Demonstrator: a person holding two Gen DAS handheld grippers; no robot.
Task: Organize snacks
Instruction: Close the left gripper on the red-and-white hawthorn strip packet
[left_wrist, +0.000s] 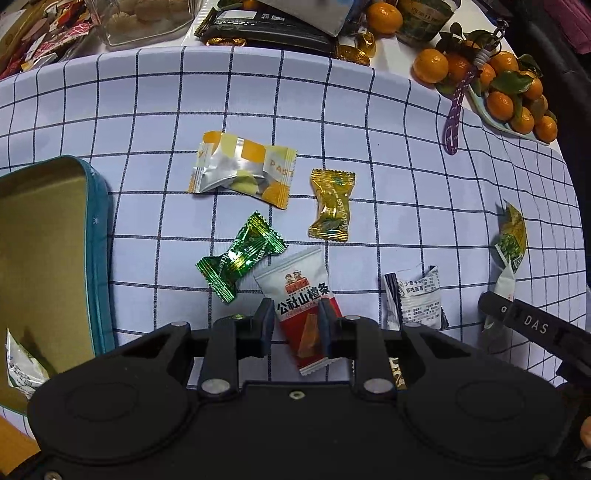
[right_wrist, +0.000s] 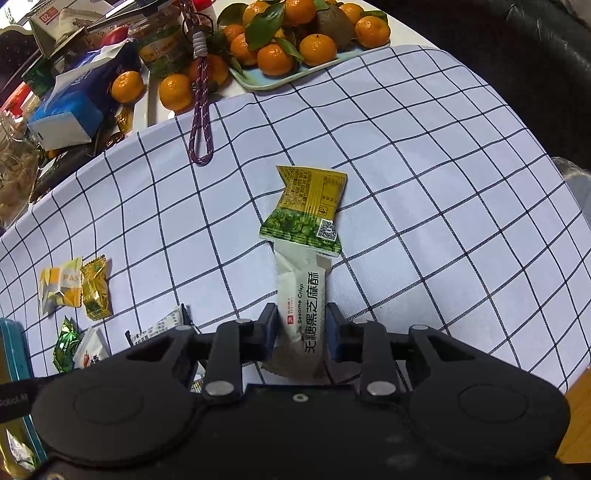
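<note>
starting at the left, an open teal-sided tin box with a gold interior (left_wrist: 48, 236) is seen on the blue-checked white tablecloth (left_wrist: 147, 110), one white packet already lying in its near corner. just right of it, the left gripper (left_wrist: 295, 325) is held narrow, its pads pressed on the long sides of a white-and-red haw-strip packet (left_wrist: 303, 314), whose long axis runs away from the tool. a green foil candy (left_wrist: 240, 256), a gold foil candy (left_wrist: 332, 205) and a yellow-and-white pastry packet (left_wrist: 242, 166) are left loose beyond it.

further right, the right gripper (right_wrist: 301, 332) is closed to a narrow gap around a white sesame-crisp bar packet (right_wrist: 304, 306), lengthwise along the fingers, its far end tucked under a green-and-yellow packet (right_wrist: 306, 206). the box is judged nearer the left gripper, so leftward carries are called for.
</note>
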